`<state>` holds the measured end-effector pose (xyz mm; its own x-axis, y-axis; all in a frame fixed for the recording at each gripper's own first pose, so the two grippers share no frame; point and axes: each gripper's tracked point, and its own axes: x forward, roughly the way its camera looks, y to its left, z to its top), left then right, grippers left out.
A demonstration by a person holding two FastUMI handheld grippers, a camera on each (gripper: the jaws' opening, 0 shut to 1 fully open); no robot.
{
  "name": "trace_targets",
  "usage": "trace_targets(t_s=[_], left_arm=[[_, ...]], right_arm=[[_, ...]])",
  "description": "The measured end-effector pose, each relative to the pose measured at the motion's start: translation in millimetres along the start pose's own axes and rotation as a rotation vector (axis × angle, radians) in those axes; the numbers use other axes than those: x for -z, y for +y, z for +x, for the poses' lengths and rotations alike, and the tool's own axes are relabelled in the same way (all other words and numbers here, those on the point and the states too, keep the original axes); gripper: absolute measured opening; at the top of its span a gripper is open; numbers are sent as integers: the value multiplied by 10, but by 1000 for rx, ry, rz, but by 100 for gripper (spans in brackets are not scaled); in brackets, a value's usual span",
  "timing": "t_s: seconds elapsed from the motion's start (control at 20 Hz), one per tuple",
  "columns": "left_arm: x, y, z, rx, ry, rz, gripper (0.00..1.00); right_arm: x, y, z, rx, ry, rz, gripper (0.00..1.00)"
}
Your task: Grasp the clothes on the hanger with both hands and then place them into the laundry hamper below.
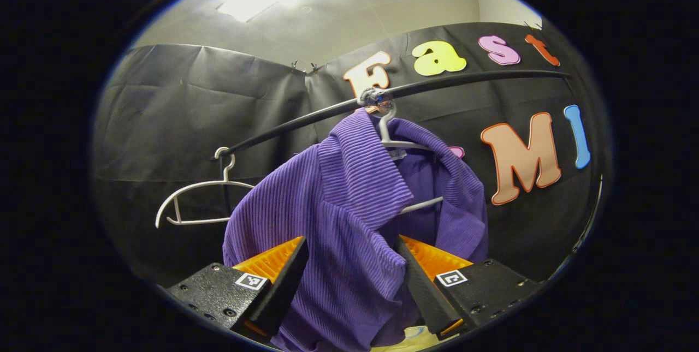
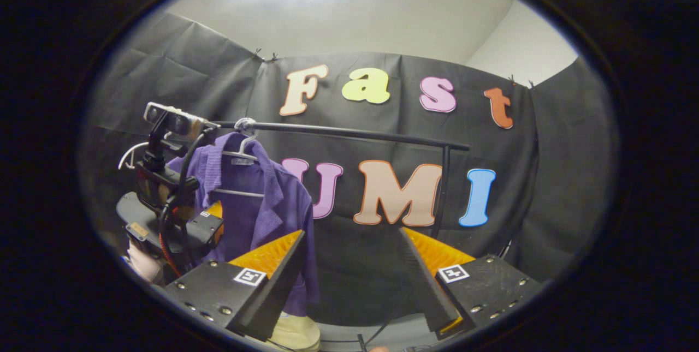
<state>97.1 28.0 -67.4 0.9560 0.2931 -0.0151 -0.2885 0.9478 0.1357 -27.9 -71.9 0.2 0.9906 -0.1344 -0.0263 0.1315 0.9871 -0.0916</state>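
A purple ribbed garment (image 1: 349,194) hangs on a white hanger (image 1: 390,136) from a black rail (image 1: 464,80). My left gripper (image 1: 352,273) is open, its fingers standing on either side of the garment's front fold, with fabric between them. In the right gripper view the garment (image 2: 262,204) hangs at the left, and the left gripper (image 2: 213,220), held by a hand (image 2: 143,264), is up against it. My right gripper (image 2: 352,264) is open with nothing between its fingers, to the right of the garment and apart from it. A cream hamper rim (image 2: 297,333) shows below the garment.
An empty white hanger (image 1: 191,202) hangs on the rail's left part. The rail (image 2: 349,132) runs right to an upright post (image 2: 443,194). Black cloth walls close off the back and sides. A cable (image 2: 382,327) lies on the floor near the post.
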Motion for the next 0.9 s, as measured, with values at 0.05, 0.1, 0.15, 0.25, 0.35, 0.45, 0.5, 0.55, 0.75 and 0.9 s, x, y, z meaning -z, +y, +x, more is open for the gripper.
trace_targets(t_s=[0.05, 0.1, 0.15, 0.25, 0.35, 0.45, 0.5, 0.55, 0.75, 0.9], left_arm=[[8, 13, 14, -11, 4, 3, 95], [37, 50, 23, -23, 6, 8, 94], [44, 78, 40, -34, 4, 12, 93], [73, 177, 59, -56, 5, 20, 84], [115, 278, 81, -68, 10, 26, 72], [125, 303, 122, -70, 12, 30, 52], [133, 300, 153, -67, 12, 30, 42], [131, 310, 165, -69, 12, 32, 32], [164, 345, 165, -60, 32, 40, 5], [165, 330, 149, -36, 41, 38, 4]], right_arm=[[-4, 0, -3, 0, -2, 1, 96], [-3, 0, -6, 0, -2, 1, 96], [-4, -11, -14, 3, -1, 0, 96], [6, -44, -57, 13, 6, -5, 96], [15, -88, -115, 30, 11, -11, 96], [11, -115, -165, 49, 10, -14, 99], [9, -123, -193, 56, 10, -13, 99], [10, -130, -214, 60, 11, -13, 99], [53, -75, -220, 47, 22, -18, 98], [61, 15, -153, 21, 18, -8, 98]])
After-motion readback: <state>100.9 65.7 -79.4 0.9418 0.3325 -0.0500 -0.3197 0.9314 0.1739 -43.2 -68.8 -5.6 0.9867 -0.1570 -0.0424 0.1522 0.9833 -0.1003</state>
